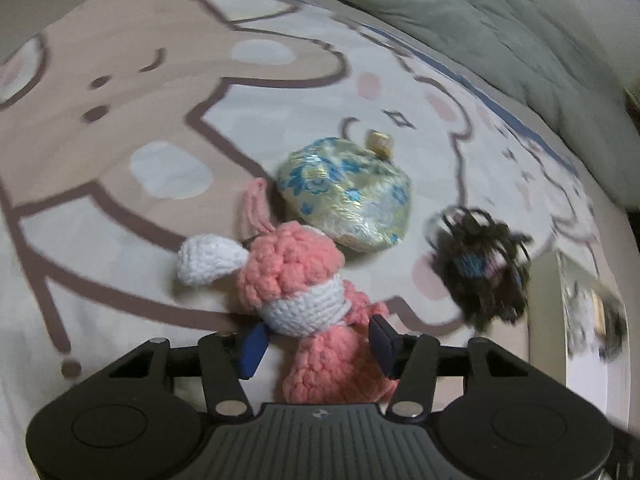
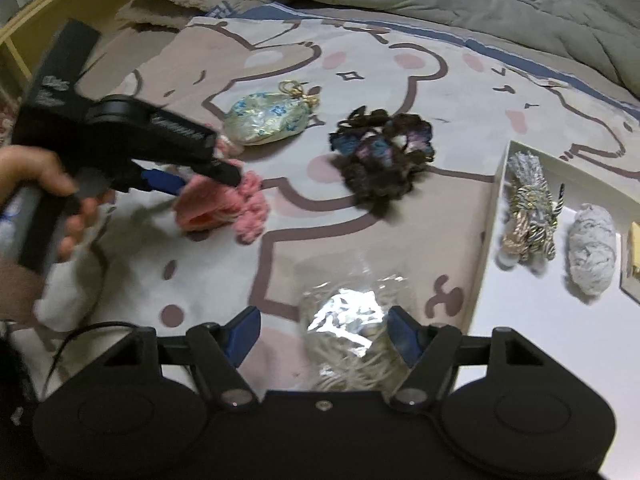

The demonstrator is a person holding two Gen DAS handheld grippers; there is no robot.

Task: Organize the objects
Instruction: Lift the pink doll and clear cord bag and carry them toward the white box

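While straddling pink-and-white crocheted bunny doll [image 1: 304, 292] lying on cartoon-print bedsheet [image 1: 120, 160] beside blue-floral satin pouch [image 1: 344, 192], keeping left gripper [image 1: 320, 346] fingers spread, centring on body before closing; right gripper [image 2: 324, 334] spread around crinkly silver-foil bundle [image 2: 352, 332], contact unclear.

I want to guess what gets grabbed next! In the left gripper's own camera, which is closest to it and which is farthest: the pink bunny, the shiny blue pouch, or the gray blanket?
1. Pink bunny, between the left gripper fingers.
2. Blue pouch, just beyond.
3. Gray blanket, far back.
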